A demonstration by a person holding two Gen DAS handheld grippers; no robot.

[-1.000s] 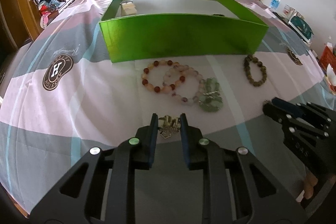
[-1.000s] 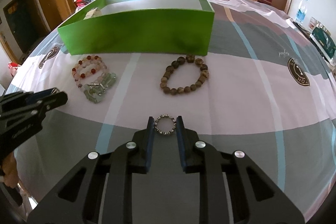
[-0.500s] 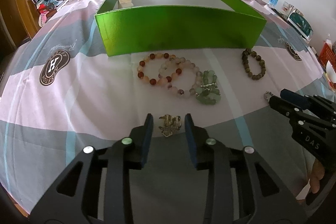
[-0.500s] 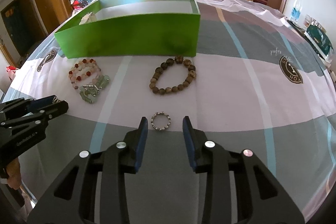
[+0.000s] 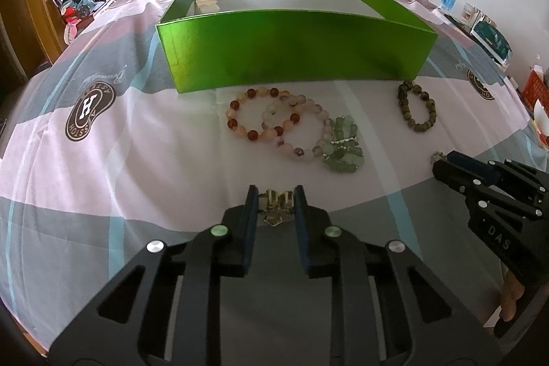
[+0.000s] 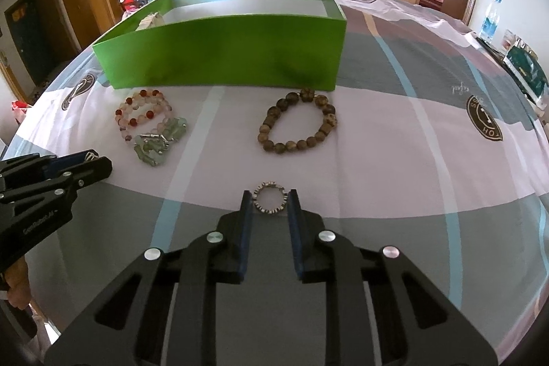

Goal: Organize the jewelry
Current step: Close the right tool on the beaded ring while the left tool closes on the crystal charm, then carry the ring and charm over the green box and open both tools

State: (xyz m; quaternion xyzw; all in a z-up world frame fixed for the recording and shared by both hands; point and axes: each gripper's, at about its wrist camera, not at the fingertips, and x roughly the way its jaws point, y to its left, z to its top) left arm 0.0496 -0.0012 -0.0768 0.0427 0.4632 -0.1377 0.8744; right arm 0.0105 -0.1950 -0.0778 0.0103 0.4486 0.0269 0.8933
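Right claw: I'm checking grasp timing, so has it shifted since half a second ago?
Yes. The right claw has closed inward onto the small silver ring, which lies where it was on the tablecloth.

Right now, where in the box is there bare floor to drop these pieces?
Green box: only a cream item shows, in its far-left corner; the visible floor rightward looks bare. Outside, beaded bracelets crowd its front wall; brown bracelet lies at its right corner.

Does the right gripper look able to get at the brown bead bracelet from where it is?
Probably not yet: the right gripper is shut on the small ring, though bare cloth leads ahead to the brown bead bracelet.
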